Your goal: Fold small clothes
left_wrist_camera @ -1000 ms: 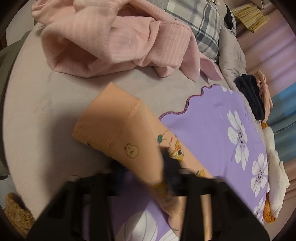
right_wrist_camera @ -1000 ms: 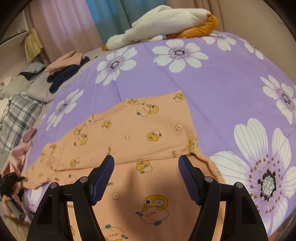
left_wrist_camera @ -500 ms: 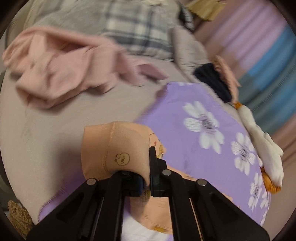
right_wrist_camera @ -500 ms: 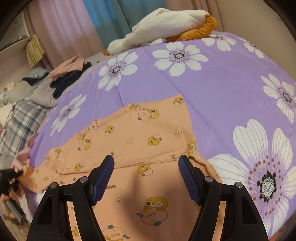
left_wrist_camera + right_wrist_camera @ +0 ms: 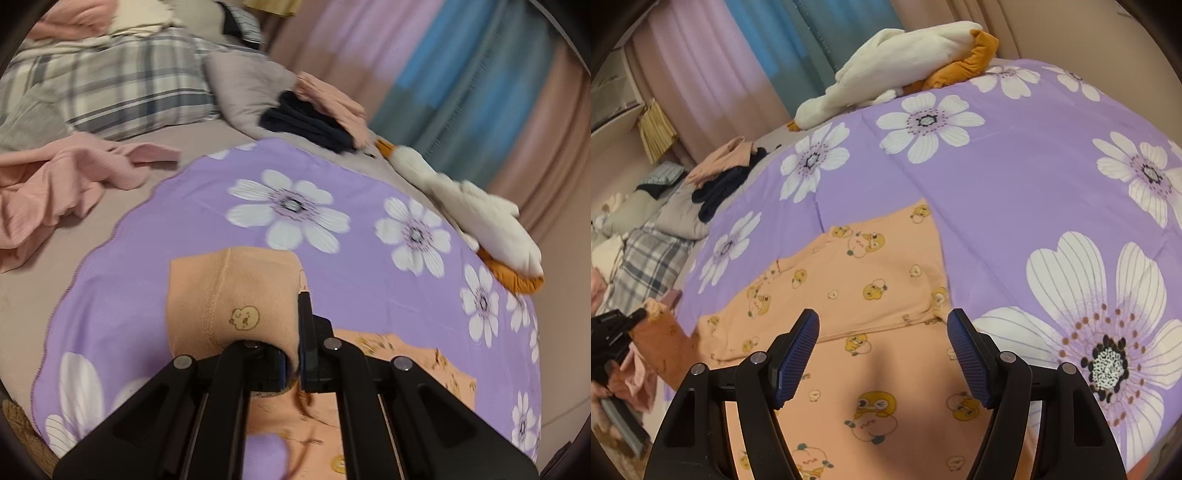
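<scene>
An orange child's garment with yellow duck prints (image 5: 871, 280) lies spread on the purple flowered sheet (image 5: 1015, 177). My left gripper (image 5: 295, 354) is shut on the garment's sleeve end (image 5: 229, 295), which is lifted and curls over the fingers. In the right wrist view the left gripper (image 5: 613, 332) shows at the far left with the raised sleeve (image 5: 661, 332). My right gripper (image 5: 882, 354) is open and empty, hovering just above the garment's body.
A pink striped garment (image 5: 55, 184) lies crumpled on the grey bed to the left. A plaid pillow (image 5: 122, 85), a dark and peach clothes pile (image 5: 317, 114) and a white-and-orange plush (image 5: 480, 221) lie along the far side. Curtains hang behind.
My left gripper has closed on the sleeve end, lifted it and carried it inward over the purple sheet. My right gripper has stayed open in place.
</scene>
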### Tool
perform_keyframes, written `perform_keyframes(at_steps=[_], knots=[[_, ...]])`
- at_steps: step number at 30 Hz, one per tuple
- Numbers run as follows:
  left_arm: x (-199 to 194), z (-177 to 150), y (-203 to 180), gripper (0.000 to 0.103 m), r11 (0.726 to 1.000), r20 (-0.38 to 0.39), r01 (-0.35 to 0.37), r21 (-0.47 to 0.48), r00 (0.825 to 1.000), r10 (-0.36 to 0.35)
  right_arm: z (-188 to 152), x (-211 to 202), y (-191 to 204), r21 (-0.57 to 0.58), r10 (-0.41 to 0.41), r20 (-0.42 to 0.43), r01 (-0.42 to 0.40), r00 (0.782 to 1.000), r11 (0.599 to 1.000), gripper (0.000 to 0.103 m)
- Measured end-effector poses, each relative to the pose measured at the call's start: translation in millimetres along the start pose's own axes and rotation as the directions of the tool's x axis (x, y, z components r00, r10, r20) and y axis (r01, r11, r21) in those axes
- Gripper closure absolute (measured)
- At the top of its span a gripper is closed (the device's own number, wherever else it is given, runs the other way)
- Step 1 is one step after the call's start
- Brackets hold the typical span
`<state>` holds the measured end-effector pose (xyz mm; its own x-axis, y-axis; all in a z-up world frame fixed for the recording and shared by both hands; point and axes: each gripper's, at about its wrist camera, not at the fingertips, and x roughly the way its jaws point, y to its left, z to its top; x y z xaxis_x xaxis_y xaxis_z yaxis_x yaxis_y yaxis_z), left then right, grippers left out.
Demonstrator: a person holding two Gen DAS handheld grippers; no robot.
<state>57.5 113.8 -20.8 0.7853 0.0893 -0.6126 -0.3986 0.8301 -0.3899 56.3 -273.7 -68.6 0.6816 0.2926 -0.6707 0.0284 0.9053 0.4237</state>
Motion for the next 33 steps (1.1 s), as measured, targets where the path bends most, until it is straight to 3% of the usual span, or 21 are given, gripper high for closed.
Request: perform_keyframes(at_steps=[7, 16, 22, 26, 28, 30, 31, 32, 33], knots=[[15.3, -26.7, -43.9, 0.100, 0.993, -0.065, 0.052, 0.105, 0.997, -0.045, -0.6, -2.0, -17.2, 0.039, 0.005, 0.000, -0.005, 1.000, 0.999, 0.032], [39.9, -72.5, -93.1, 0.100, 0.965, -0.186, 0.128, 0.229, 0.979, -0.085, -1.5, -2.6, -27.5, 0.062, 0.014, -0.005, -0.013, 1.000, 0.998, 0.032], [63.5, -103.8, -109.0, 0.099, 0.943, -0.275, 0.179, 0.280, 0.956, -0.100, -3.6, 0.6, -27.8, 0.051, 0.023, -0.022, -0.022, 0.999, 0.998, 0.032], [81.7, -117.2, -107.8, 0.099, 0.941, -0.359, 0.212, 0.263, 0.927, -0.108, -6.0, 5.8, -26.6, 0.045, 0.023, -0.042, -0.021, 0.999, 0.999, 0.032], [83.4, -118.0, -104.2, 0.090, 0.942, -0.388, 0.227, 0.248, 0.914, -0.118, -7.2, 8.0, -24.7, 0.033, 0.024, -0.052, -0.022, 0.998, 0.999, 0.032], [76.0, -111.5, -98.8, 0.060, 0.939, -0.415, 0.265, 0.219, 0.897, -0.156, -7.6, 9.4, -22.2, 0.020, 0.023, -0.057, -0.022, 0.998, 1.000, 0.032], [68.1, -105.7, -94.9, 0.052, 0.936, -0.414, 0.292, 0.197, 0.890, -0.190, -7.5, 10.0, -20.3, 0.016, 0.025, -0.059, -0.024, 0.998, 1.000, 0.032], [60.2, -98.9, -90.6, 0.042, 0.932, -0.401, 0.314, 0.180, 0.889, -0.222, -7.8, 9.4, -19.6, 0.016, 0.029, -0.060, -0.028, 0.998, 0.999, 0.032], [46.6, -87.1, -82.4, 0.040, 0.928, -0.365, 0.332, 0.168, 0.896, -0.254, -7.5, 9.3, -17.0, 0.012, 0.040, -0.063, -0.040, 0.997, 0.999, 0.032]])
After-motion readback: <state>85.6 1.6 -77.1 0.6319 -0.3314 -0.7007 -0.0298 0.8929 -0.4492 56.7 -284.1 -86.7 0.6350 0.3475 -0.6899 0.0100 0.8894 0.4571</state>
